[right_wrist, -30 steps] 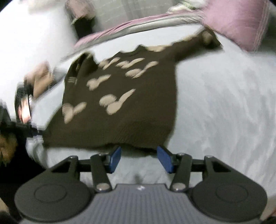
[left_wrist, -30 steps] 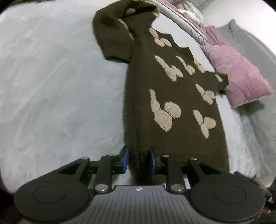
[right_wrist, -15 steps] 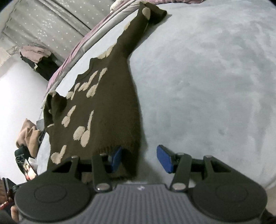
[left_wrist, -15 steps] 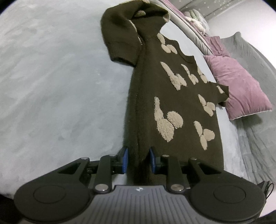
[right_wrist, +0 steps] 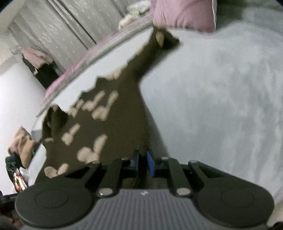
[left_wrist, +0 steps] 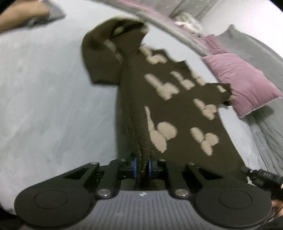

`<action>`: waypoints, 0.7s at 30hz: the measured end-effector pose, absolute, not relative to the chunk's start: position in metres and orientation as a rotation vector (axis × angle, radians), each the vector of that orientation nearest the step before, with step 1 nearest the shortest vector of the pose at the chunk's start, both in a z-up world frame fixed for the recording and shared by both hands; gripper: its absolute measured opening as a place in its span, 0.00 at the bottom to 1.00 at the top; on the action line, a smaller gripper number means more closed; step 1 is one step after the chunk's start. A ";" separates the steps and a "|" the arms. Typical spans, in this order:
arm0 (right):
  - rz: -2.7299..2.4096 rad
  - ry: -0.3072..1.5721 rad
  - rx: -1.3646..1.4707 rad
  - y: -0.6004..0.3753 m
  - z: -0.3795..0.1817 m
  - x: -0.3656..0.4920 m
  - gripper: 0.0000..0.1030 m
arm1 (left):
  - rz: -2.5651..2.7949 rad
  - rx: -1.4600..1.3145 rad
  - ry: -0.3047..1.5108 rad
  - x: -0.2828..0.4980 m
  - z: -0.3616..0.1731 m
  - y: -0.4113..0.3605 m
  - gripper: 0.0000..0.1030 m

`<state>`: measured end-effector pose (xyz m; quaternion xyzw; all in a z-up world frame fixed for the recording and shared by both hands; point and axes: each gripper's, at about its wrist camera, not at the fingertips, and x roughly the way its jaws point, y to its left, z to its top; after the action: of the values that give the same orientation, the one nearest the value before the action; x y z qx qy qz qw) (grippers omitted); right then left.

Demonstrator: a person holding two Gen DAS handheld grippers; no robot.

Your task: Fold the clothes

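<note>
A dark brown sweater (left_wrist: 180, 113) with beige fuzzy patches lies stretched on a pale grey bed cover (left_wrist: 53, 106). My left gripper (left_wrist: 141, 167) is shut on its hem at one bottom corner, the knit bunched between the blue pads. In the right wrist view the same sweater (right_wrist: 113, 127) runs away from me, and my right gripper (right_wrist: 142, 163) is shut on the hem at the other corner. One sleeve (left_wrist: 109, 51) lies folded over near the top left; the other sleeve (right_wrist: 159, 44) reaches toward the pillow.
A purple pillow (left_wrist: 244, 85) rests at the right edge of the bed, seen also as a purple pillow (right_wrist: 184, 16) at the top. Spotted curtains (right_wrist: 61, 30) and a pile of clothes (right_wrist: 37, 56) stand beyond the bed. Bare bed cover (right_wrist: 221, 106) spreads right of the sweater.
My right gripper, open beside the hem half a second ago, has shut on the sweater's corner. The left gripper has kept its hold, and the sweater now looks lifted and pulled taut.
</note>
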<state>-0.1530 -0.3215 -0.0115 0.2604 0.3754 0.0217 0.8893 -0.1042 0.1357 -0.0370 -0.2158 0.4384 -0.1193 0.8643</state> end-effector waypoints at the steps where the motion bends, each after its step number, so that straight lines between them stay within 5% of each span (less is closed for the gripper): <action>1: 0.041 0.759 0.509 -0.321 -0.001 -0.156 0.10 | -0.256 -0.443 0.906 -0.106 -0.030 0.135 0.09; 8: 0.005 0.754 0.347 -0.315 0.026 -0.162 0.04 | -0.291 -0.370 0.923 -0.111 -0.014 0.128 0.09; 15: -0.047 0.886 0.375 -0.330 -0.018 -0.158 0.04 | -0.233 -0.318 1.053 -0.105 -0.058 0.128 0.13; 21: -0.039 0.856 0.369 -0.326 -0.024 -0.156 0.30 | -0.167 -0.374 0.987 -0.109 -0.051 0.144 0.28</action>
<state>-0.1565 -0.3264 -0.0240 0.1778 0.4125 -0.0188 0.8933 -0.1093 0.1438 -0.0511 -0.1780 0.4702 -0.0795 0.8607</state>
